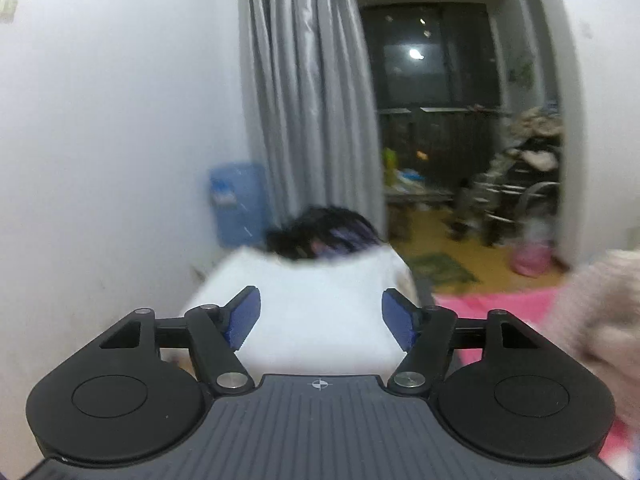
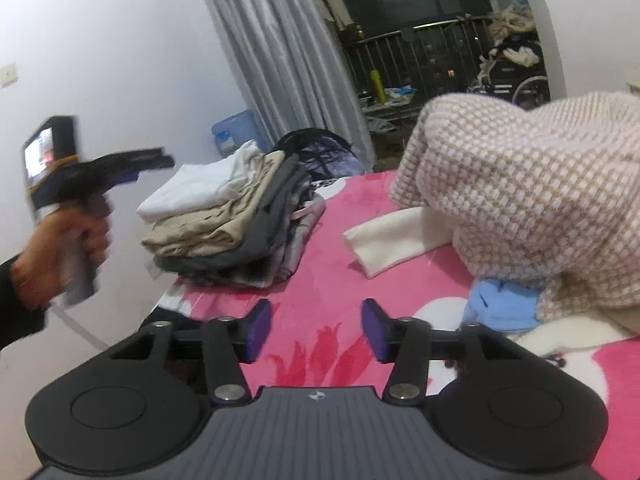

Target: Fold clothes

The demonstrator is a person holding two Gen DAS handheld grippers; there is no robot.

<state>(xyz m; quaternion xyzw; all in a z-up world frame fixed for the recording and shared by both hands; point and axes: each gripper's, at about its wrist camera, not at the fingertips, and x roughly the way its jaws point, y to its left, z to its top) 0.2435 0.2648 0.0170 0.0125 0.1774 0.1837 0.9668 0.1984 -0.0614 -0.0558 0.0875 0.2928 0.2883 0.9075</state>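
Pink blanket [image 2: 320, 280] with a stack of folded clothes [image 2: 232, 216] at its far left.

A cream garment [image 2: 384, 240] lies slantwise, well ahead of the empty, wide-open right gripper [image 2: 316, 330]; the left gripper [image 1: 320, 320], also wide, hovers over the stack.

A stack of folded clothes [image 2: 232, 216] sits at the bed's [image 2: 328, 292] left edge. A knit garment [image 2: 532, 184] lies heaped on the right. A curtain [image 2: 280, 52] hangs behind the stack.

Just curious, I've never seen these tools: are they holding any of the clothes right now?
No. The left gripper and the right gripper are both open, with nothing between their pads.
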